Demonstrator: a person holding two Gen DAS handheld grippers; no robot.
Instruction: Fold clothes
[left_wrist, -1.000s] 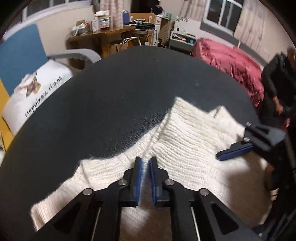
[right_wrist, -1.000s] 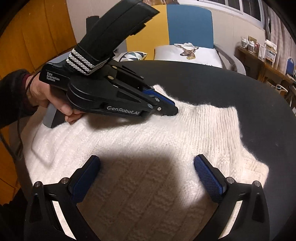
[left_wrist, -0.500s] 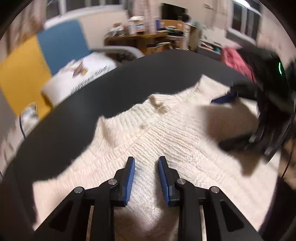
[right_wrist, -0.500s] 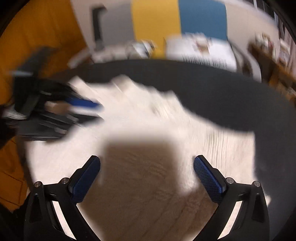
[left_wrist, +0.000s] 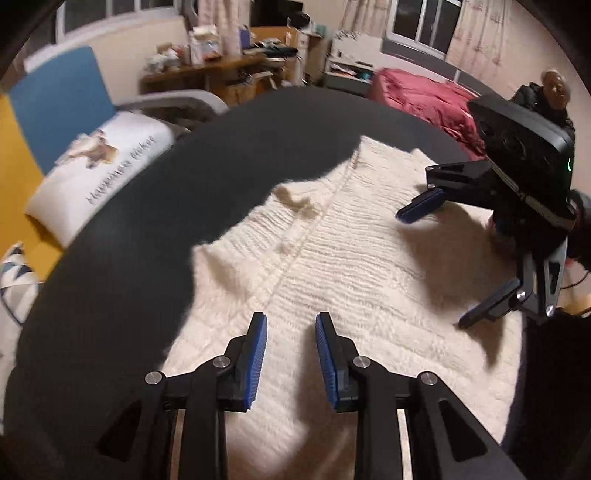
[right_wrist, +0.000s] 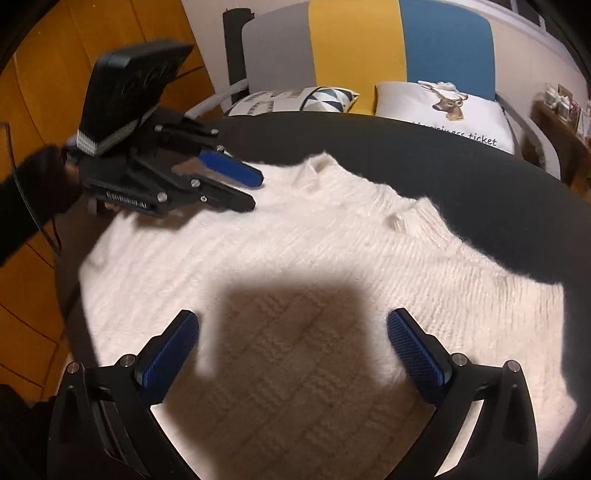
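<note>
Knitwear is lying flat on the dark round table (left_wrist: 155, 206): the cream ribbed sweater (left_wrist: 354, 266), spread for folding. Over it, the left gripper (left_wrist: 290, 350) is hovering with its blue ribbed pads parted, nothing between them.

Seen from the right wrist, the right gripper (right_wrist: 291, 347) is hanging wide open above the fuzzy sweater (right_wrist: 332, 236), casting a square shadow, probably lining up the next grab.

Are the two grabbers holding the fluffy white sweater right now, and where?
No. The left gripper and right gripper are both open above the sweater, holding nothing.
</note>
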